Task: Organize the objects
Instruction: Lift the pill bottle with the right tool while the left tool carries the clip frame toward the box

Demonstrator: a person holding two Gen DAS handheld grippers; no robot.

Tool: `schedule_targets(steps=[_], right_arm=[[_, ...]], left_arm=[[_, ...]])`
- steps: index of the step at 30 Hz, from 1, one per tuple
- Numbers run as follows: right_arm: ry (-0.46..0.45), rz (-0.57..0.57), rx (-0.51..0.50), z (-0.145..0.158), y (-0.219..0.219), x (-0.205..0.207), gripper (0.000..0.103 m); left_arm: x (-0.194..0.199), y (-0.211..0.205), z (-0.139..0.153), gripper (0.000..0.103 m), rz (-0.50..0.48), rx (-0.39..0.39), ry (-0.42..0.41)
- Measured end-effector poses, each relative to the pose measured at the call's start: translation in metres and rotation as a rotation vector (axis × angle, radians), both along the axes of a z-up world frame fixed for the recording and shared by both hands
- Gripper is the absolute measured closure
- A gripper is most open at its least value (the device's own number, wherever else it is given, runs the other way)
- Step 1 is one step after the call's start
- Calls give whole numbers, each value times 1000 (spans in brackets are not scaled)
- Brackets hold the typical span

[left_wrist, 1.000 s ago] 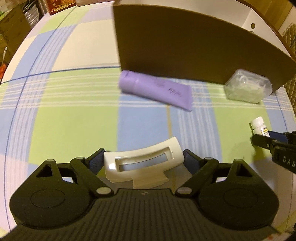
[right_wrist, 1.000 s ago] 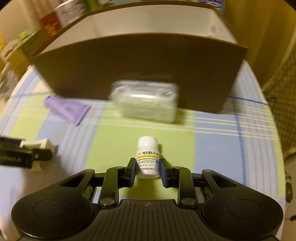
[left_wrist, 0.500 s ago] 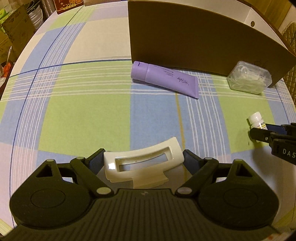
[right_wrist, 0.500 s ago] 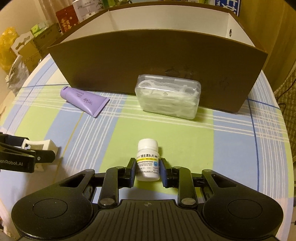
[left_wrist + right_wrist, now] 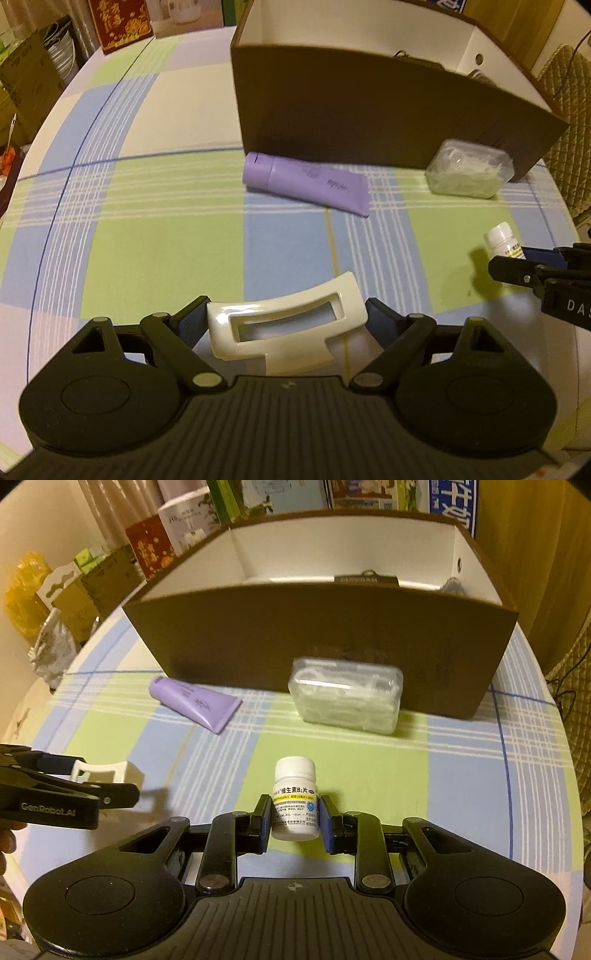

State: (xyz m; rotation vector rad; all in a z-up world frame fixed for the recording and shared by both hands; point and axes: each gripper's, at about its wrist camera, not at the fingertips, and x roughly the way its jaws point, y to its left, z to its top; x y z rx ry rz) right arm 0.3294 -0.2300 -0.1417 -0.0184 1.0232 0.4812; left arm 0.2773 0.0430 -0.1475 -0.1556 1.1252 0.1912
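Note:
My left gripper (image 5: 286,319) is shut on a cream-white hair clip (image 5: 284,326), held above the checked tablecloth. My right gripper (image 5: 295,821) is shut on a small white pill bottle (image 5: 295,799) with a yellow-striped label, upright between the blue pads. A brown open box (image 5: 325,638) with a white inside stands at the back of the table. In front of it lie a purple tube (image 5: 306,182) and a clear plastic case (image 5: 347,698) of white floss picks. From the left wrist view the bottle (image 5: 502,240) and right gripper (image 5: 524,266) show at far right.
The box holds a dark item (image 5: 365,579) near its back wall. Cartons and boxes (image 5: 147,546) crowd the space behind the round table. A woven chair back (image 5: 565,110) stands at the right. Green and blue tablecloth (image 5: 147,229) lies bare at the left.
Both grippers have risen and pulled back with their loads; the box's inside now shows in both views. The tube and the clear case have stayed put.

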Motion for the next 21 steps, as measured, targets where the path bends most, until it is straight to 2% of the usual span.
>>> schedule_targets(steps=[12,21], right_arm=[[-59,21,60,32,4,1,79],[-104,21,91,58,2,15,79]], left_arm=[[12,-8,35,16,-50,-7,-85],[36,-13,65,16,-103,4,-159]])
